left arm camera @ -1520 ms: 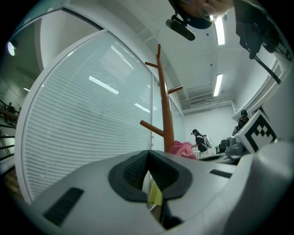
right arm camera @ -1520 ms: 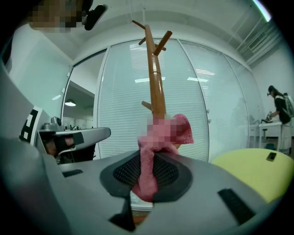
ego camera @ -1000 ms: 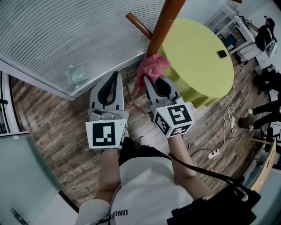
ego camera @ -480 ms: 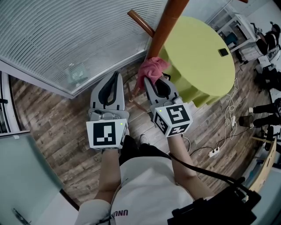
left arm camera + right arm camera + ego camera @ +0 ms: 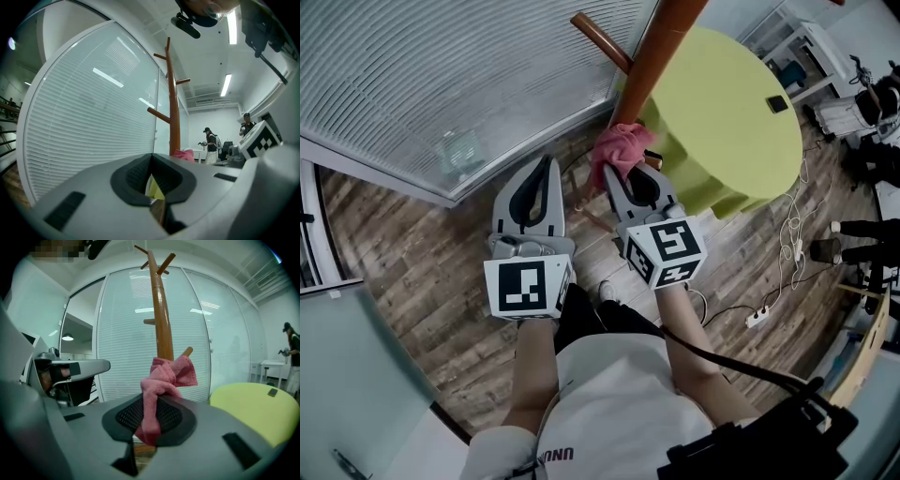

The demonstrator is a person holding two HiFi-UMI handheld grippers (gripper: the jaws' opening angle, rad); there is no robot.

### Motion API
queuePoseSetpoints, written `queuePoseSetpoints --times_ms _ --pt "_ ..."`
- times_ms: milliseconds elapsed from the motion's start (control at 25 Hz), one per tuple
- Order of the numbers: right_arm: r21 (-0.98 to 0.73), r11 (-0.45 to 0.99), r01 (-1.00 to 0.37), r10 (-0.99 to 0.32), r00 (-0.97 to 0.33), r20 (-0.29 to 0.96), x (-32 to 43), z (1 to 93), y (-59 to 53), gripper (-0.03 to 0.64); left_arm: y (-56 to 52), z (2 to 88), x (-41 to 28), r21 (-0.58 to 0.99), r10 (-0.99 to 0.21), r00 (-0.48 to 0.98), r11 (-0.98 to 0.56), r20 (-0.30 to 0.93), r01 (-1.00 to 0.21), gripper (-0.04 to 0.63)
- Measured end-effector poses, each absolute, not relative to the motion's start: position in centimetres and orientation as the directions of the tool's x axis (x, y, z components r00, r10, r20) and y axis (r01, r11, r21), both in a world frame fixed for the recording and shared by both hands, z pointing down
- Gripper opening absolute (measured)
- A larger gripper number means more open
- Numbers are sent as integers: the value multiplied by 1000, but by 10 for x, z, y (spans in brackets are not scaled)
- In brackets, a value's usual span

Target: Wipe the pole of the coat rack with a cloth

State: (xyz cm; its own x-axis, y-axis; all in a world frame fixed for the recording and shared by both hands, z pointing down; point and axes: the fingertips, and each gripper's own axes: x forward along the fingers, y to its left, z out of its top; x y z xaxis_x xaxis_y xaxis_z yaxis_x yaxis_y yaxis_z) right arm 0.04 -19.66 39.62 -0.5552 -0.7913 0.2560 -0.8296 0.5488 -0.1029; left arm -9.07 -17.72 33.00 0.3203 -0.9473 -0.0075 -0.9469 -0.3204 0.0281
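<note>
The coat rack's brown wooden pole (image 5: 645, 70) rises between the glass wall and a round table; it also stands tall in the right gripper view as the pole (image 5: 161, 319) and further off as the pole (image 5: 174, 117). My right gripper (image 5: 630, 170) is shut on a pink cloth (image 5: 619, 148), whose bunched free end presses against the pole's lower part; the cloth (image 5: 161, 385) hangs between the jaws. My left gripper (image 5: 538, 171) stays to the left of the pole, shut with nothing in it. The cloth (image 5: 185, 155) peeks past it.
A round yellow-green table (image 5: 731, 122) stands right behind the pole, with a small dark object (image 5: 777, 104) on it. A blind-covered glass wall (image 5: 441, 84) runs on the left. Cables and a power strip (image 5: 757, 319) lie on the wooden floor. People (image 5: 210, 143) stand at the far end.
My right gripper with the cloth has shifted slightly up along the pole in the view. The left gripper has hardly moved.
</note>
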Motion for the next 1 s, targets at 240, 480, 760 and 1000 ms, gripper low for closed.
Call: queuePoseSetpoints --times_ms 240,480,760,1000 --pt "-105 550 -828 -783 -556 279 -5 407 -194 72 -177 338 -93 36 -947 321 -321 9 -946 13" --pt "-108 553 -826 -776 -558 296 -8 414 -193 72 -177 341 -93 39 -946 324 -323 19 -946 13" --pt "-106 553 -827 -768 -555 319 -10 424 -191 72 -177 346 -93 49 -944 327 -325 34 -944 14" --pt "-95 555 -827 -760 -550 346 -10 433 -193 72 -180 351 -92 54 -942 331 -329 47 -943 12"
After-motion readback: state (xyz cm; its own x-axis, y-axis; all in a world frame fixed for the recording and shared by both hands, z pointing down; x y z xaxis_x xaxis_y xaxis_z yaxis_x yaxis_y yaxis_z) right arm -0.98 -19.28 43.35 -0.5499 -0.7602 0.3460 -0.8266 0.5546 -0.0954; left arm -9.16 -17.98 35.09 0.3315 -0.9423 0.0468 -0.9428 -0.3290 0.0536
